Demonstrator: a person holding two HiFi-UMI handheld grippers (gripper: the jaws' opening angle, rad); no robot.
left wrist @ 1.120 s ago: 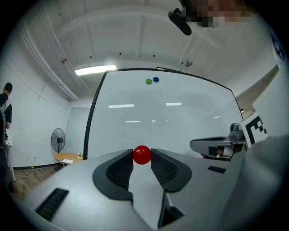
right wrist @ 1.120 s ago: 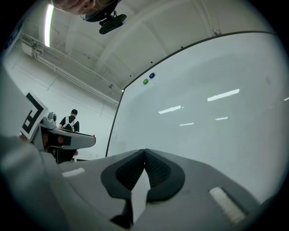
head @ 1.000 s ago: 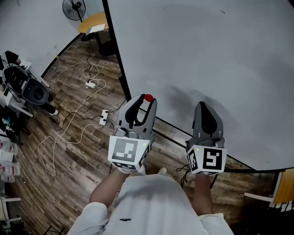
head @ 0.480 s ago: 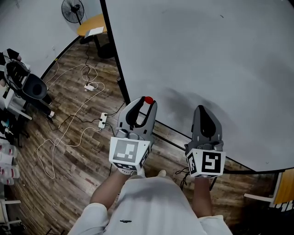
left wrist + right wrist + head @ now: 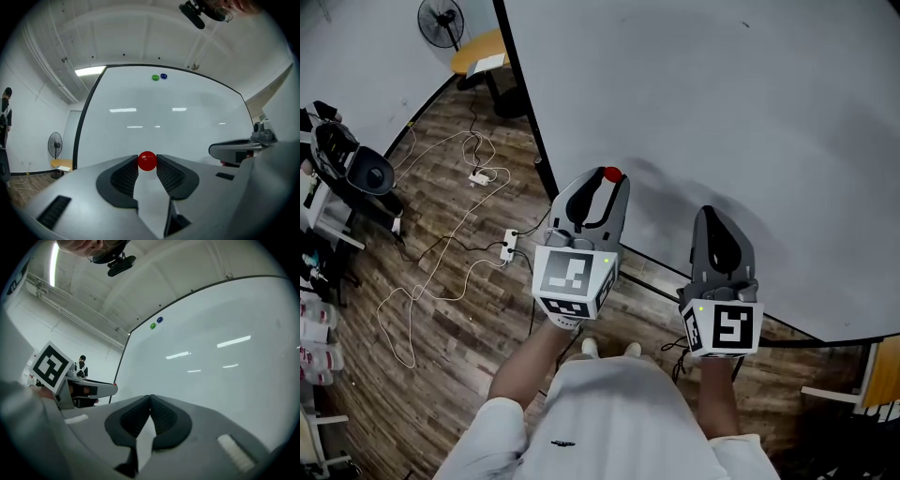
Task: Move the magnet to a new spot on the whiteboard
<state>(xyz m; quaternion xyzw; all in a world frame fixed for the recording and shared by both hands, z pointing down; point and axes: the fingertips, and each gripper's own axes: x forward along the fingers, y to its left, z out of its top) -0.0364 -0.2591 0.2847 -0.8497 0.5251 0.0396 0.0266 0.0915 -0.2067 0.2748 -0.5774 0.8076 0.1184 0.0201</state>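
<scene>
My left gripper [image 5: 147, 164] has its jaws closed on the red magnet [image 5: 147, 161]. The magnet is pinched right at the tips, and only the ball's width keeps the jaws apart. In the head view the magnet sits low in front of the whiteboard [image 5: 187, 122], near its black left edge. Whether it touches the board I cannot tell.

My right gripper [image 5: 150, 398] has its jaws pressed together with nothing between them. It points at the board beside the left one.

High on the board, a green magnet [image 5: 155, 78] and a blue magnet [image 5: 163, 76] sit just beside each other. Off past the board's left edge a fan [image 5: 448, 19] stands, and a white power strip [image 5: 511, 245] lies on the wooden floor [image 5: 441, 375].
</scene>
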